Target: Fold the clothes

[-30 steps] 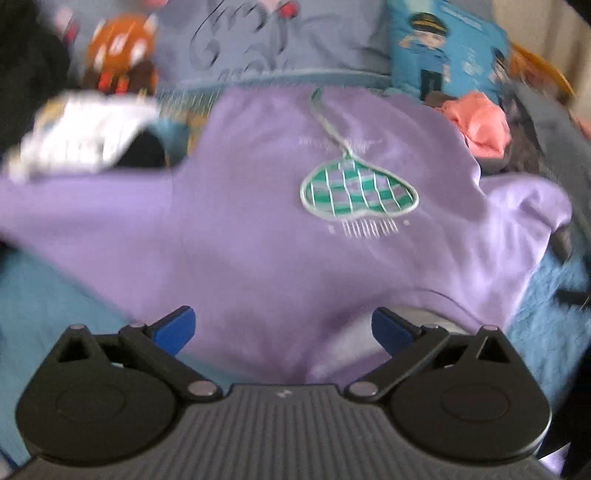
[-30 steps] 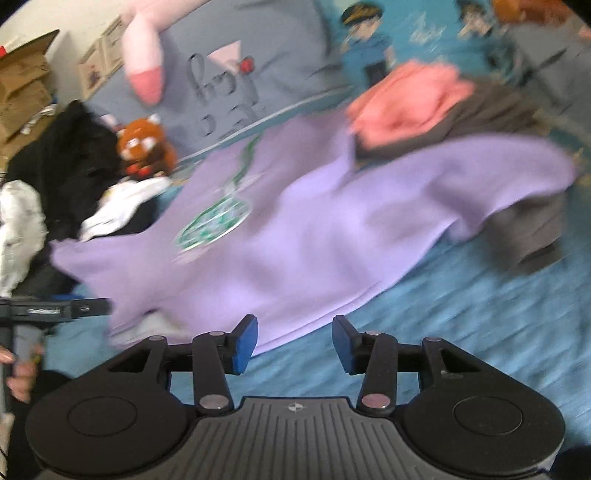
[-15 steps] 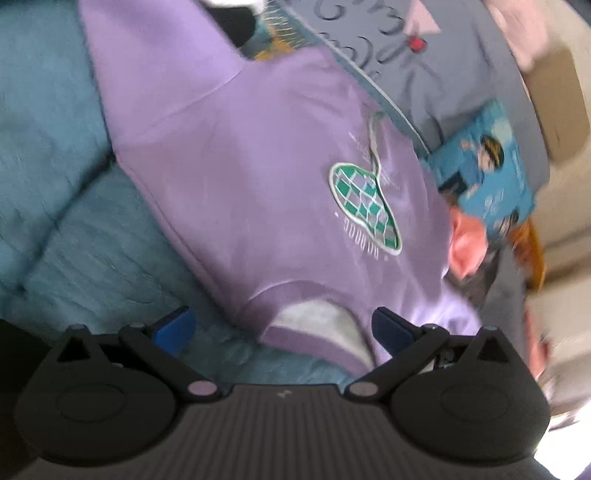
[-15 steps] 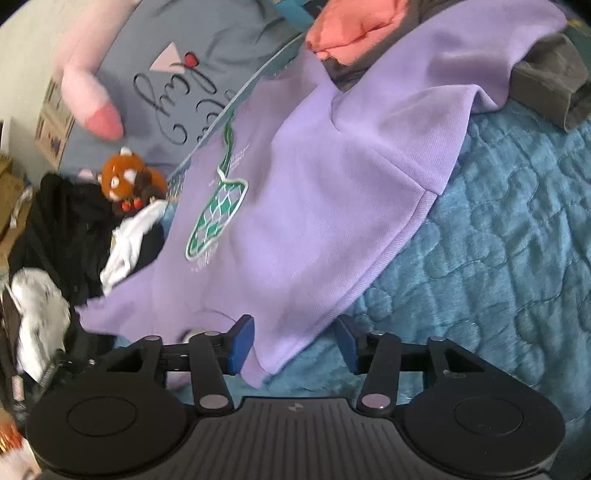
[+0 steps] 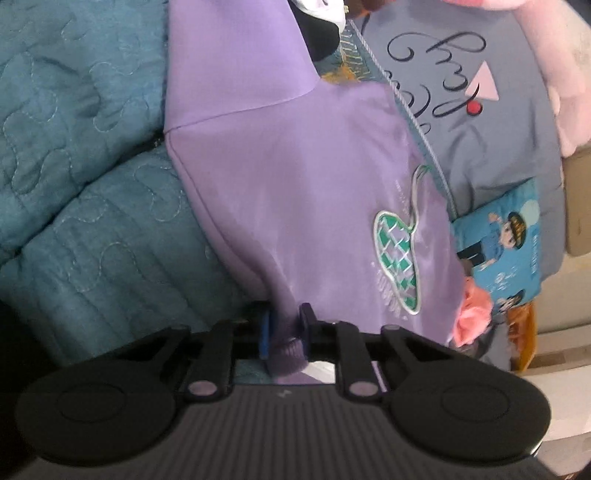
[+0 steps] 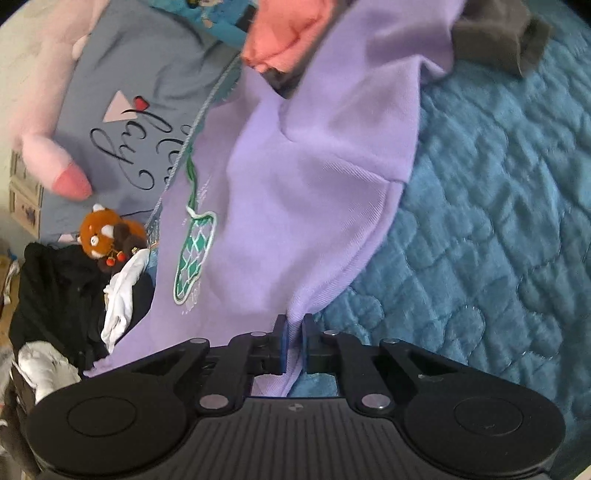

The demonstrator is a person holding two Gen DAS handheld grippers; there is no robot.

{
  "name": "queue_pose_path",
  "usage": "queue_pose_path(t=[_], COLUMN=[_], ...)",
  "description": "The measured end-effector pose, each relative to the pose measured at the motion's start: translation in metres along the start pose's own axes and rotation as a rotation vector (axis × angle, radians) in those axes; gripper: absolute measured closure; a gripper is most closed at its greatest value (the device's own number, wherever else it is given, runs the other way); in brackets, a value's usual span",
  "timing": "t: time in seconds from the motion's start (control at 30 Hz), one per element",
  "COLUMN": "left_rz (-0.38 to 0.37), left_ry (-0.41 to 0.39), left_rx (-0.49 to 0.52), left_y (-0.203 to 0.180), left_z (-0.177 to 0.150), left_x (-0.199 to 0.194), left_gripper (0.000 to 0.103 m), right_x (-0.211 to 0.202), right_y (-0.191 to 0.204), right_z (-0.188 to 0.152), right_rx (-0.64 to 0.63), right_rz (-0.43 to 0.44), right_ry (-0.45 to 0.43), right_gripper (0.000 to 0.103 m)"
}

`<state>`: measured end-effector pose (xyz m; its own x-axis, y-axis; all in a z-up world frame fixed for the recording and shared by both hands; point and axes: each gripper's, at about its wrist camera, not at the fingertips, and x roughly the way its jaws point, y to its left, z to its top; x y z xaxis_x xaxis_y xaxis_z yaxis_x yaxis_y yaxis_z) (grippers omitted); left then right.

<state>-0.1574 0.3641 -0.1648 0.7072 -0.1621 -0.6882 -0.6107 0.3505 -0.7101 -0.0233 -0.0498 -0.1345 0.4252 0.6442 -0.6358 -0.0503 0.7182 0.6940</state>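
Note:
A lilac sweatshirt [image 5: 295,177] with a green checked emblem [image 5: 399,254] lies spread front-up on a teal quilt [image 5: 92,206]. My left gripper [image 5: 284,328] is shut on the ribbed hem at one bottom corner; the cloth bunches between its blue pads. In the right wrist view the same lilac sweatshirt [image 6: 295,206] runs away from me, and my right gripper [image 6: 293,341] is shut on the hem at the other bottom corner. One sleeve [image 6: 406,48] stretches toward the top right there.
A grey-blue pillow [image 5: 480,110] with script lies beyond the sweatshirt, beside a blue cartoon pillow [image 5: 506,243]. A coral garment [image 6: 291,33] and a dark grey one [image 6: 495,37] lie near the sleeve. A plush toy [image 6: 107,236] and black and white clothes [image 6: 74,295] are piled at left.
Both grippers went from open to shut on the sweatshirt's bottom hem, each at one corner, after moving down close to the quilt.

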Motion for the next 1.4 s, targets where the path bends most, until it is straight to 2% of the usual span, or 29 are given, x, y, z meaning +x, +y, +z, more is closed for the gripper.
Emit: queue_pose_path(t=[0.07, 0.23, 0.37, 0.57, 0.8, 1.0, 1.07, 1.1, 1.13, 1.2, 1.27, 1.33, 1.37, 1.4], left_rz=[-0.002, 0.066, 0.139, 0.162, 0.247, 0.323, 0.345, 0.351, 0.355, 0.345, 0.333, 0.333, 0.323, 0.304], left_ry=[-0.02, -0.029, -0.005, 0.014, 0.082, 0.136, 0.111, 0.095, 0.074, 0.015, -0.04, -0.082, -0.089, -0.086], left_rx=[0.019, 0.142, 0.303, 0.365, 0.393, 0.417, 0.44, 0.455, 0.471, 0.508, 0.557, 0.607, 0.627, 0.648], left_y=[-0.004, -0.029, -0.052, -0.065, -0.054, -0.044, -0.047, -0.049, -0.052, -0.062, -0.073, -0.086, -0.091, -0.098], left_z=[-0.001, -0.007, -0.02, -0.036, -0.059, -0.078, -0.079, -0.08, -0.08, -0.078, -0.077, -0.076, -0.075, -0.075], left_x=[-0.005, -0.017, -0.03, -0.056, -0.064, -0.07, -0.075, -0.079, -0.084, -0.102, -0.118, -0.128, -0.13, -0.131], left_gripper=[0.091, 0.092, 0.092, 0.092, 0.091, 0.091, 0.091, 0.087, 0.075, 0.062, 0.056, 0.044, 0.04, 0.031], right_x=[-0.005, -0.019, -0.035, -0.068, -0.094, -0.073, -0.071, -0.073, -0.077, -0.092, -0.112, -0.132, -0.138, -0.142], right_y=[0.006, 0.028, 0.026, 0.025, 0.027, 0.015, 0.013, 0.012, 0.012, 0.013, 0.012, 0.009, 0.004, -0.003], right_z=[0.0, -0.005, -0.009, -0.011, -0.033, -0.044, -0.044, -0.043, -0.042, -0.037, -0.026, -0.01, 0.001, 0.014], right_rx=[-0.06, -0.242, -0.241, -0.231, -0.286, -0.311, -0.303, -0.294, -0.286, -0.287, -0.308, -0.337, -0.349, -0.349], right_rz=[-0.017, -0.095, -0.08, -0.057, -0.128, -0.207, -0.214, -0.211, -0.213, -0.24, -0.257, -0.283, -0.307, -0.329], right_ry=[-0.009, -0.017, 0.019, 0.033, 0.078, 0.151, 0.163, 0.159, 0.148, 0.099, 0.005, -0.104, -0.157, -0.202], right_gripper=[0.096, 0.097, 0.097, 0.097, 0.097, 0.096, 0.093, 0.091, 0.086, 0.083, 0.073, 0.067, 0.064, 0.062])
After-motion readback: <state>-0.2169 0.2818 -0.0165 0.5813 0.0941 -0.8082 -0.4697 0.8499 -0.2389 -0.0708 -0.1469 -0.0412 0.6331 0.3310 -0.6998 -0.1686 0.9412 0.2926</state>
